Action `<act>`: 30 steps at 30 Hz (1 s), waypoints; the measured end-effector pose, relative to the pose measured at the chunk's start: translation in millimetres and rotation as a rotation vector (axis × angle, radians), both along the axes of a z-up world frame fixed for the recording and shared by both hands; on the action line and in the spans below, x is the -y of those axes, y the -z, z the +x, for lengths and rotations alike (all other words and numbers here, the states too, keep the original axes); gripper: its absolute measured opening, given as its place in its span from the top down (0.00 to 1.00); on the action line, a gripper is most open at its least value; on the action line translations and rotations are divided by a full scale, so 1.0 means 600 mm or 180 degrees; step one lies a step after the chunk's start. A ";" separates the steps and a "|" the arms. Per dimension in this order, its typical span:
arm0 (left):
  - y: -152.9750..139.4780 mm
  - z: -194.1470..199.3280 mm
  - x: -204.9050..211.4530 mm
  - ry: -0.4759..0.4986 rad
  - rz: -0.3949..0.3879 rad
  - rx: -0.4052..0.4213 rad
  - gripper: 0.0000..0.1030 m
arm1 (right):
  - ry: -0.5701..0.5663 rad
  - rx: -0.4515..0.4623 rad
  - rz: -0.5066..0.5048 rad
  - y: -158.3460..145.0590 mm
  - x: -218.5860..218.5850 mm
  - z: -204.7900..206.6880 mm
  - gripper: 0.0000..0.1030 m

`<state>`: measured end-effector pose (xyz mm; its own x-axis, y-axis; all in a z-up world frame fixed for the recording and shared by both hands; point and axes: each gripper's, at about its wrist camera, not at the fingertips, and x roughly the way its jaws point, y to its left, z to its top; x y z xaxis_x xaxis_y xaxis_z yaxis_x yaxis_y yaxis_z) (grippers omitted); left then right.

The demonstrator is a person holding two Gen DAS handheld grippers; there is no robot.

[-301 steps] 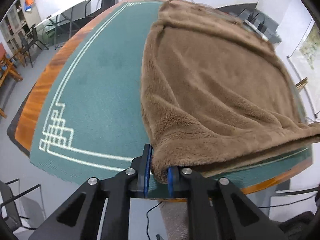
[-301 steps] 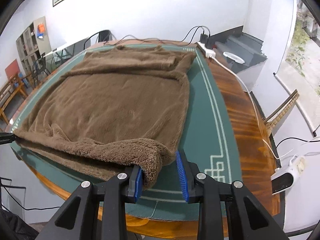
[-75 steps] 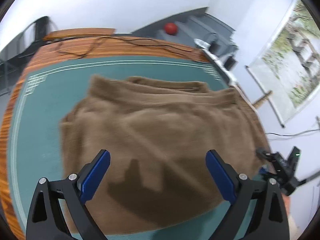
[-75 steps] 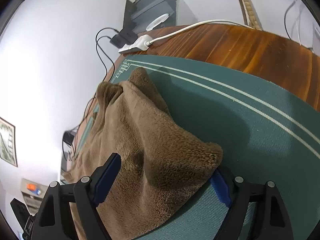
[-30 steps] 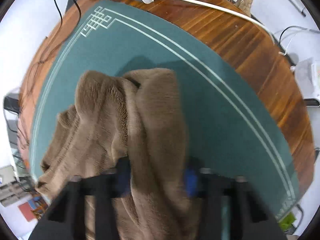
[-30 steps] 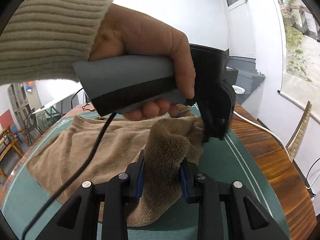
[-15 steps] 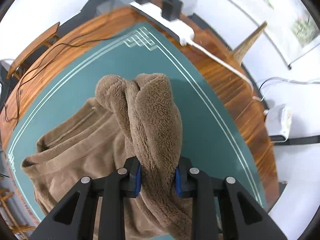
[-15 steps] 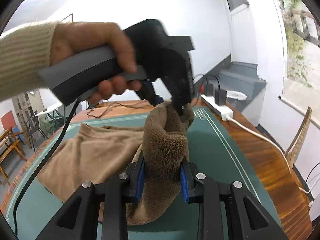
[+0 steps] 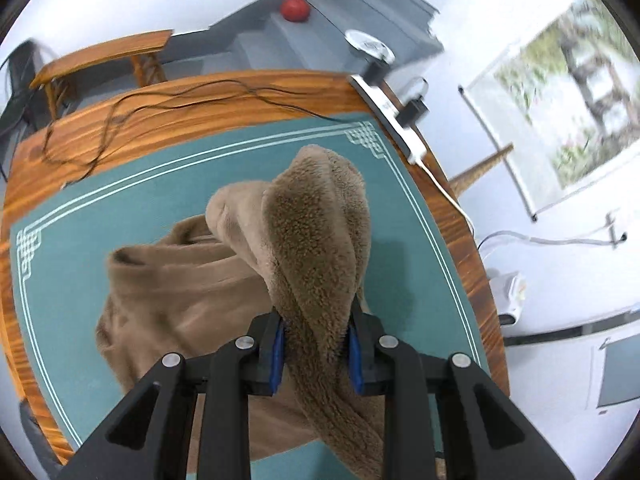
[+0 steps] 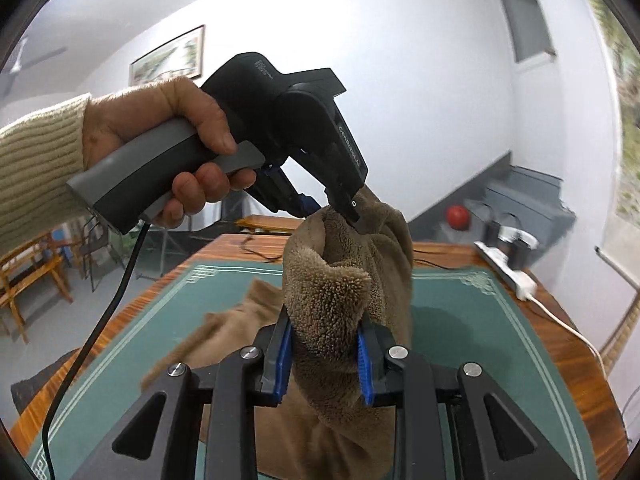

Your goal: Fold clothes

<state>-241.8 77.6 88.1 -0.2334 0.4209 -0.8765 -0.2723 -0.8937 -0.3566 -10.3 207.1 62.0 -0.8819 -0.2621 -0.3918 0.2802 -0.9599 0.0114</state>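
A brown fleece garment is lifted off the green table mat, and its lower part still lies bunched on the mat. My left gripper is shut on a thick fold of it. My right gripper is shut on another fold of the brown fleece garment. In the right wrist view the left gripper reaches in from above, held by a hand in a cream ribbed sleeve, and pinches the top of the raised fabric. The two grips sit close together.
The wooden table carries a black cable at its far side and a white power strip with plugs at its right edge. A red ball sits on grey steps behind. Wooden chairs stand at the left.
Both grippers have risen with the garment, pulling more of it off the mat. The left gripper now sits higher above the right one, and the view past it has swung toward the table's far edge.
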 end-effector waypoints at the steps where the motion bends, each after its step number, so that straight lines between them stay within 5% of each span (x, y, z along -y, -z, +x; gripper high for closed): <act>1: 0.006 0.001 0.031 -0.0055 0.0068 0.0013 0.73 | -0.0051 0.0002 0.0028 0.001 0.020 -0.002 0.72; 15: 0.162 0.020 0.324 -0.0566 0.0849 0.0246 0.73 | -0.0731 0.0397 0.0541 0.101 0.254 -0.038 0.72; 25: 0.259 0.038 0.371 -0.0767 0.1144 0.0383 0.72 | -0.1021 0.0692 0.0846 0.187 0.316 -0.034 0.73; 30: 0.307 0.047 0.395 -0.0868 0.1291 0.0452 0.54 | -0.1127 0.0794 0.0899 0.205 0.310 -0.038 0.69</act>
<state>-213.6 -159.1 -96.4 -0.2728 0.6743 -0.6862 0.0279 -0.7074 -0.7063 -32.8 21.3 -61.1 -0.6290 -0.3812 -0.6776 0.6103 -0.7820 -0.1266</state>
